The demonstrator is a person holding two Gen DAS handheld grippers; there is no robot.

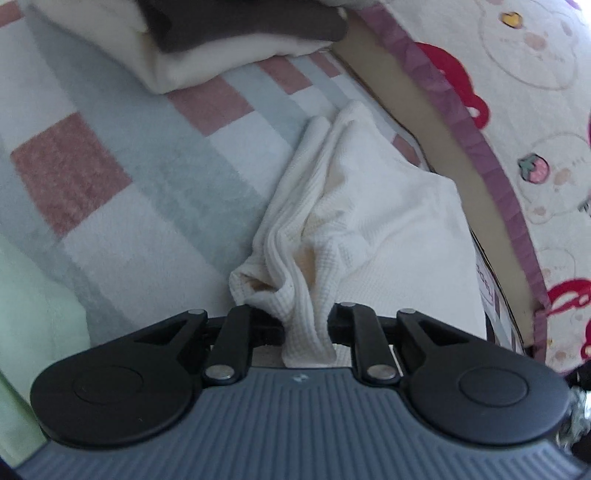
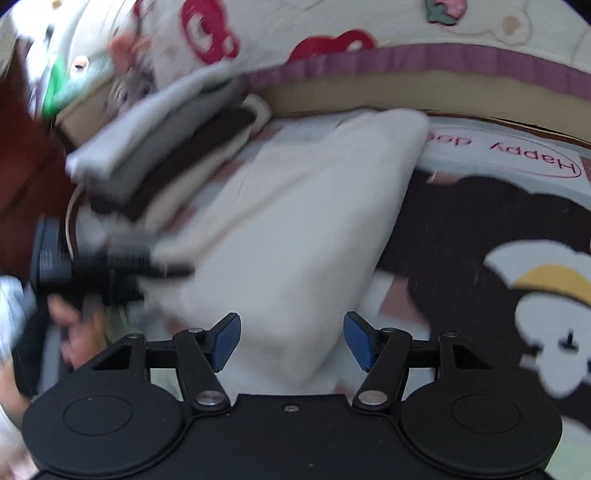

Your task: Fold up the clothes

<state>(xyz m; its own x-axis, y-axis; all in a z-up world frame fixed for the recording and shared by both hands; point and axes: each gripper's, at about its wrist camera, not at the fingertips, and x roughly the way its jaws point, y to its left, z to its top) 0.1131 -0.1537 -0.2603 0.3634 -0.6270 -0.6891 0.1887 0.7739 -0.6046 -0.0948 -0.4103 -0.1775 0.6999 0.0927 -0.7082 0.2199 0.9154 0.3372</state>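
Observation:
A white waffle-knit garment (image 1: 354, 206) lies on a checked pink, grey and white blanket (image 1: 122, 177). My left gripper (image 1: 306, 325) is shut on a bunched fold of its near edge, and the cloth hangs down between the fingers. In the right wrist view the same white garment (image 2: 303, 236) lies folded in a long slab running away from me. My right gripper (image 2: 291, 339) is open just above its near end, blue pads (image 2: 225, 339) on either side with nothing held. The left gripper (image 2: 110, 266) shows blurred at the garment's left edge, held by a hand (image 2: 70, 325).
A stack of folded clothes (image 1: 207, 33), cream below and dark grey on top, sits at the back left; it appears as a grey and brown pile (image 2: 162, 155) in the right view. A purple-edged cartoon-print quilt (image 1: 524, 110) borders the right. A black patterned cloth (image 2: 480, 236) lies right.

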